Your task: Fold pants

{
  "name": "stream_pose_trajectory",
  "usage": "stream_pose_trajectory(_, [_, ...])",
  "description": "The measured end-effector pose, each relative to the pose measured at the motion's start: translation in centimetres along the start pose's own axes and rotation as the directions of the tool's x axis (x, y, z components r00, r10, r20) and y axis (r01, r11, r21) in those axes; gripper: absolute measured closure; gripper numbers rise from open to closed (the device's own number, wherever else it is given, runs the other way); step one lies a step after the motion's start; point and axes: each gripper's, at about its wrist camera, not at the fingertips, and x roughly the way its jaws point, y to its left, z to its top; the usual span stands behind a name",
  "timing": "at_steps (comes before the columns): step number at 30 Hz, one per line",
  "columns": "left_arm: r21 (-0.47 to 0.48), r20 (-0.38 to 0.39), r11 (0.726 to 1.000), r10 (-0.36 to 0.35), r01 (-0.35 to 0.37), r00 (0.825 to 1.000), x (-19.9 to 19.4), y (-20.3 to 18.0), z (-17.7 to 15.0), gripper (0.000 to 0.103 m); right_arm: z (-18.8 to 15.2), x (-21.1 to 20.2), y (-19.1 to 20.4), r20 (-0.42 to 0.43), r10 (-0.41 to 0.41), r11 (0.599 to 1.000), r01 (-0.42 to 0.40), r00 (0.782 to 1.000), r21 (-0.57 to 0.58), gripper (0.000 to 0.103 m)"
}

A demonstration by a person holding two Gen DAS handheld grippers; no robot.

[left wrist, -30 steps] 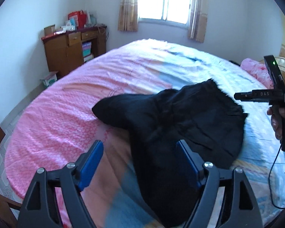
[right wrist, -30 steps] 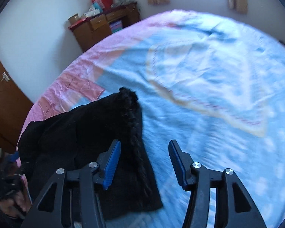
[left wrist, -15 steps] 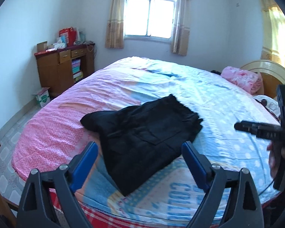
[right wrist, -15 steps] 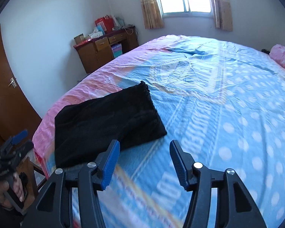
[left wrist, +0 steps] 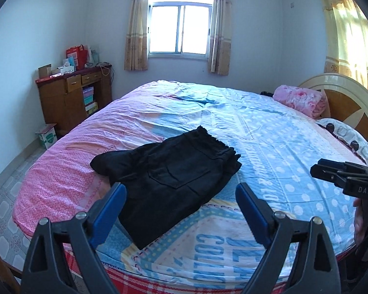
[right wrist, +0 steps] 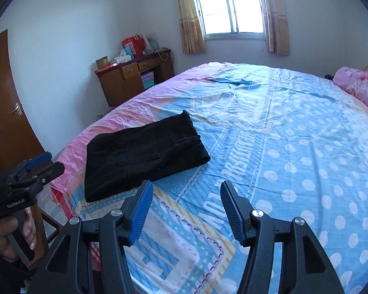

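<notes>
Pants (left wrist: 169, 183) lie folded near the bed's (left wrist: 282, 147) foot edge. Both my jaws open, empty (well clear of cloth). Risk: a stray brush unfolds the stack or drags it off.

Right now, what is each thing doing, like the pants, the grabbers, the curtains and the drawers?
black pants: folded, lying flat on the bed.
left gripper: open, empty.
right gripper: open, empty.
curtains: pulled aside.
desk drawers: shut.
pink blanket: rolled up.
</notes>
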Motion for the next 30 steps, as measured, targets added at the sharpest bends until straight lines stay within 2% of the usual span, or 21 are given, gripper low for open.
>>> stream_pose_trajectory(10, [-0.008,-0.004,1.000,0.004,-0.004,1.000,0.2,0.1,-0.2,0.007,-0.1,-1.3,1.2,0.037,0.011,1.000,-0.010,0.999,-0.019,0.043])
stream_pose_trajectory(21, [-0.008,-0.022,1.000,0.004,-0.004,1.000,0.6,0.3,-0.5,0.007,-0.3,-1.0,1.9,0.035,0.025,0.999,-0.024,0.999,-0.028,0.043])
stream_pose_trajectory(23, [-0.001,-0.029,1.000,0.016,-0.016,0.999,0.7,0.2,-0.4,0.003,-0.2,-1.0,2.0,0.035,0.025,0.999,-0.023,0.999,-0.029,0.043])
stream_pose_trajectory(27, [0.012,-0.039,1.000,0.028,-0.028,0.999,0.9,0.0,-0.3,0.001,-0.2,-1.1,2.2,0.040,0.029,0.999,-0.027,0.999,-0.034,0.043])
stream_pose_trajectory(30, [0.009,-0.017,0.998,0.057,-0.057,0.998,0.5,0.0,-0.1,0.000,-0.2,-1.3,2.4,0.047,0.030,0.999,-0.028,0.998,-0.040,0.043])
